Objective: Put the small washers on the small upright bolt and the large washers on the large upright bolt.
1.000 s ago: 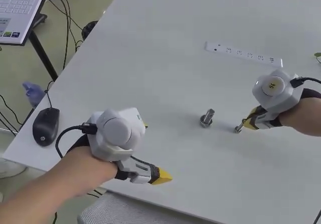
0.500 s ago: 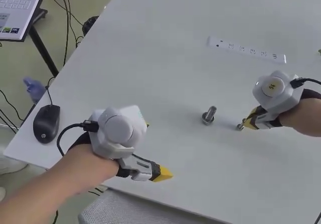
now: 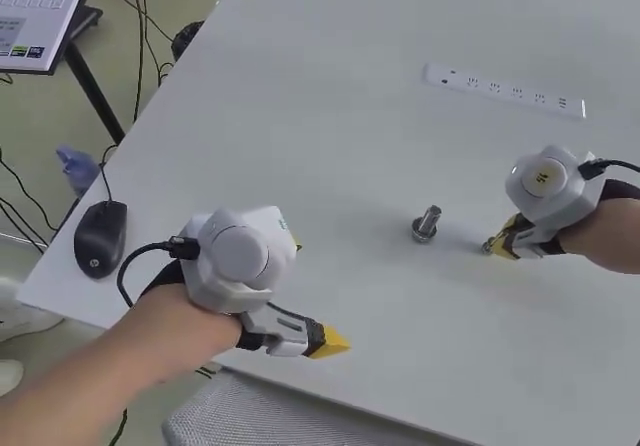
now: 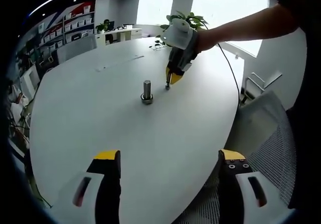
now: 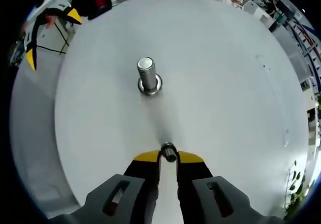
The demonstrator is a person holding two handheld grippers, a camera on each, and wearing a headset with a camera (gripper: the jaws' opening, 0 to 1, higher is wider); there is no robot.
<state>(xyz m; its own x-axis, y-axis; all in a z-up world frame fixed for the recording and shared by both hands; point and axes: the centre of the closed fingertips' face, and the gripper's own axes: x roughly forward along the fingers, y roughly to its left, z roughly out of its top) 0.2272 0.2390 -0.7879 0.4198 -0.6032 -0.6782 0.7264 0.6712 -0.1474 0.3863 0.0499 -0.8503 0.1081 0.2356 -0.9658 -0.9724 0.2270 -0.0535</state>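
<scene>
White tabletop (image 3: 330, 86), mostly bare — large bolt (image 3: 427, 223) stands near its middle. Right gripper (image 5: 168, 158) pinches its fingers (image 5: 145, 156) on the small bolt (image 5: 169, 152) beside it, maybe steadying it; left gripper (image 4: 169, 156) waits wide open at the near edge.

bright, even daylight | soft shadows | sharp | fisheye edges warped
</scene>
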